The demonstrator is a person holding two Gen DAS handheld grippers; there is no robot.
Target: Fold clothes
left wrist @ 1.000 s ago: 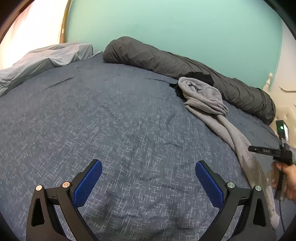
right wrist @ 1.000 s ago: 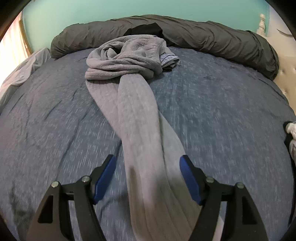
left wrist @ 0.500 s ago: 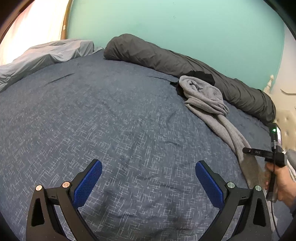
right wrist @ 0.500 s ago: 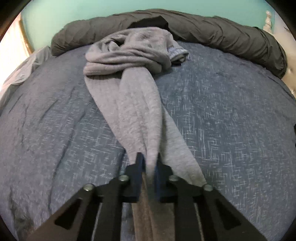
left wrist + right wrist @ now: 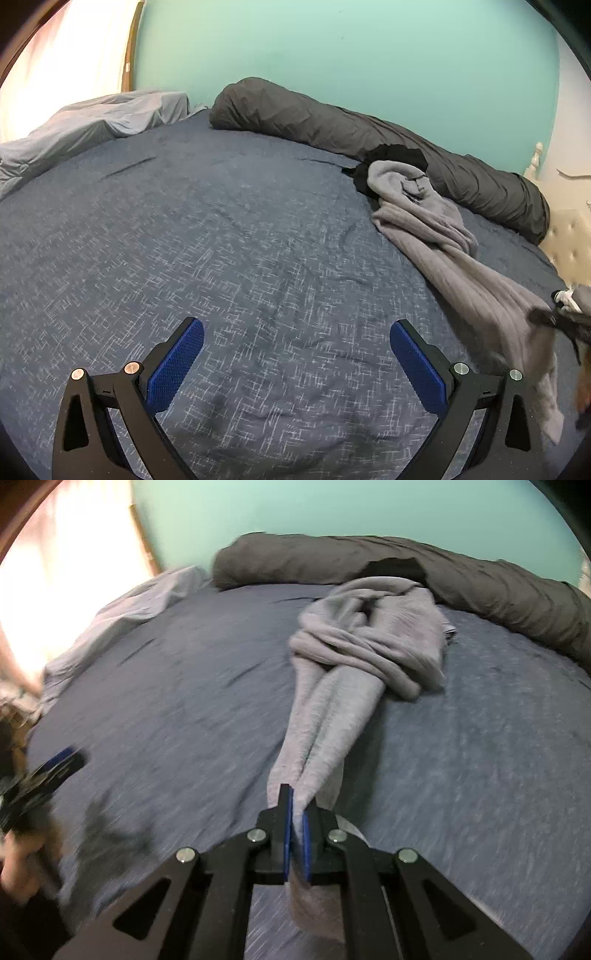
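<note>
The left gripper (image 5: pixel 296 365) is spread wide, its two blue-padded fingers (image 5: pixel 176 365) far apart with nothing between them, reaching forward low and level. The right gripper (image 5: pixel 294 821) is closed tight — its blue pads pressed nearly together, pinching a strip of grey garment (image 5: pixel 325 734) between them. In the right wrist view, a hand (image 5: pixel 20 864) shows at the far left edge, blurred, wrapped around the left gripper's handle. In the left wrist view, the right gripper appears only as a dark blur at the right edge.
</note>
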